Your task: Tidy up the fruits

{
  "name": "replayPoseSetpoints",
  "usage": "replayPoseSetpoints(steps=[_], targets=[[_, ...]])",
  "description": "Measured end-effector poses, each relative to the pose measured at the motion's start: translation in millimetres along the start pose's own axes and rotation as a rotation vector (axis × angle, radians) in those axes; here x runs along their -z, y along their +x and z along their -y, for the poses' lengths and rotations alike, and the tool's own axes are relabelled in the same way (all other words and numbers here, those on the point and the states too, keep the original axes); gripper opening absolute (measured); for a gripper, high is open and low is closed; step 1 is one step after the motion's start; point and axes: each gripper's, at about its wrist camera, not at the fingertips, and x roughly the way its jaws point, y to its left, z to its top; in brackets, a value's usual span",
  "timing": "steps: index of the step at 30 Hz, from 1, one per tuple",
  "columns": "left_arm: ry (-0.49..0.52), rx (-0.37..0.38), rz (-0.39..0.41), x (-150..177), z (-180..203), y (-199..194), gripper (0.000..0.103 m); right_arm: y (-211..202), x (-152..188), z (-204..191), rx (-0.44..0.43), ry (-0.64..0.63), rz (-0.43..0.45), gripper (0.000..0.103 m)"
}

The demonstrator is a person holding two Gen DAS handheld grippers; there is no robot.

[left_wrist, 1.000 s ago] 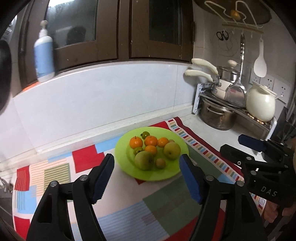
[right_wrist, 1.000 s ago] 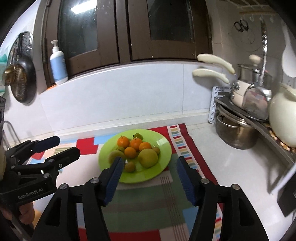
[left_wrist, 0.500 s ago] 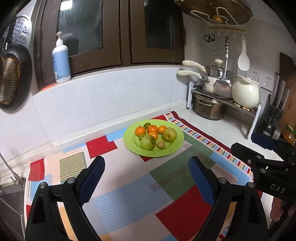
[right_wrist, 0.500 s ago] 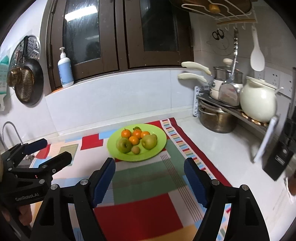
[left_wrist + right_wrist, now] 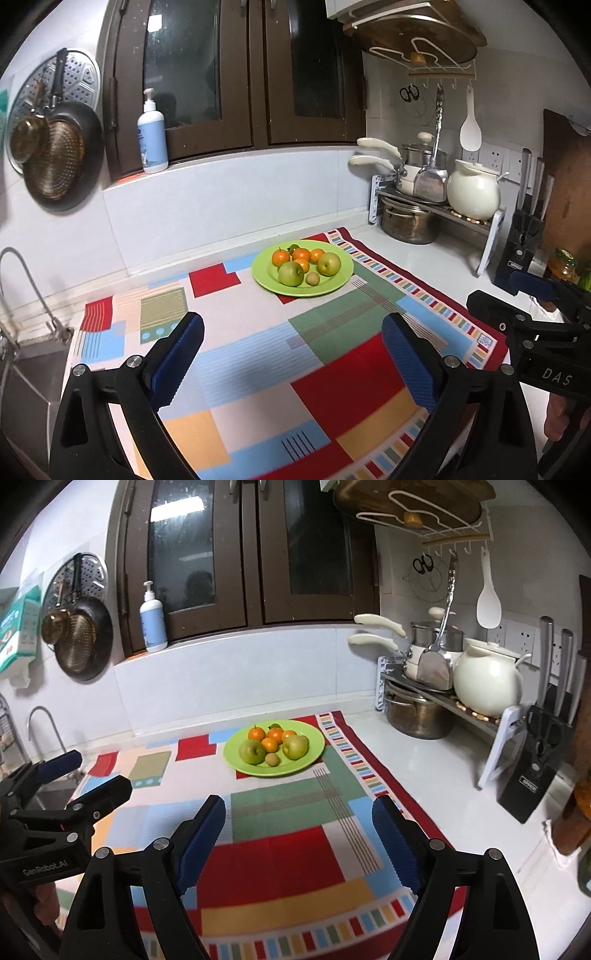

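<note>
Two grippers hang low over the patchwork mat (image 5: pixel 258 369), both well short of the fruit. The left gripper (image 5: pixel 291 354) has its blue pads spread wide and opening further, with only cloth showing between them; the right gripper (image 5: pixel 298 830) is likewise parted and widening, nothing between its jaws. In each view the other tool sits close alongside, so a reach by both toward the same plate could knock the black frames together.

Further out, the green plate (image 5: pixel 314 755) rests on the far part of the mat, near the tiled wall. Fruit is heaped on it and touching: a green apple (image 5: pixel 252 751) at the front left, a yellower apple (image 5: pixel 295 746) at the right, a small brownish fruit (image 5: pixel 273 759) just in front between them, and several tangerines (image 5: pixel 270 743) packed behind, with a dark green one at the very back, hard to identify. As I judge it, the round fruit is the main risk: pinching one piece off-centre, or nudging a neighbour on the way in, could send fruit rolling off the shallow rim. The loose cloth could also let the plate slide if a jaw pushes its edge. Beyond, to the right, pots (image 5: pixel 408 221) and a knife block (image 5: pixel 535 771) crowd the counter.
</note>
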Motion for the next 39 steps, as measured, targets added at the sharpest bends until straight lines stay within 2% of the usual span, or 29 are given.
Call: replayPoseSetpoints(steps=[14,39], targets=[[0.002,-0.03,0.011,22,28,-54,0.102,-60,25,11,-0.025,-0.01,0.018,0.085],[0.001,-0.056,0.031,35,32,-98,0.103,-93,45,7,-0.05,-0.016,0.027,0.085]])
